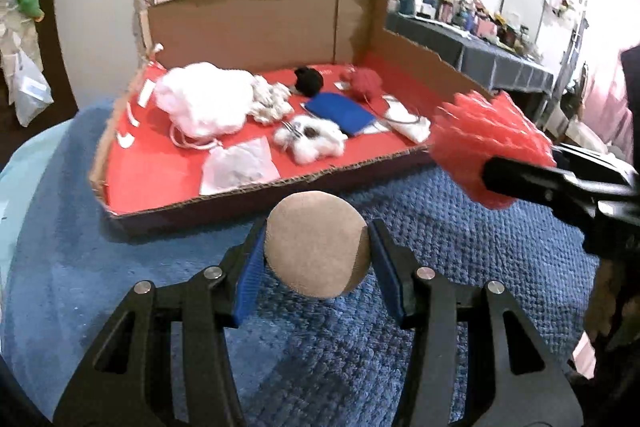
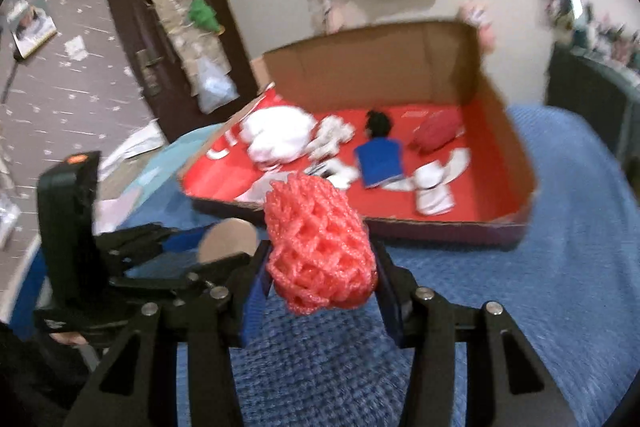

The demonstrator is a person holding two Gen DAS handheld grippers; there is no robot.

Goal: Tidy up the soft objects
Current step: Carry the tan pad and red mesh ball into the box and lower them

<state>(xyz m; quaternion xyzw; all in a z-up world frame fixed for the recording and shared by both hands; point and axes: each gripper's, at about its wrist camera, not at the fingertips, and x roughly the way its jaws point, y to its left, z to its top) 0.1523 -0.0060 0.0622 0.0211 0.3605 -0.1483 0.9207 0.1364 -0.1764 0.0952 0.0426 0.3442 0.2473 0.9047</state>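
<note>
Ahead of both loads lies the cardboard tray (image 1: 404, 43): left tongs (image 1: 318, 247) pinch a tan ball (image 1: 316, 243), right tongs (image 2: 320, 259) clamp pink foam netting (image 2: 316, 243), nearer the tray's right end.

— Tan, plain: ball (image 1: 316, 243). Coral-red, open mesh: foam net (image 2: 320, 247).
— Blue, waffle-textured: blanket (image 1: 460, 247). Red inside, brown cardboard walls: tray (image 1: 248, 23).
— In there: white fluff (image 1: 204, 103), black tuft (image 1: 308, 79), royal-blue cloth (image 1: 340, 113), dark-red yarn (image 1: 362, 83).
— Black frames, blue pads (image 1: 250, 271).
</note>
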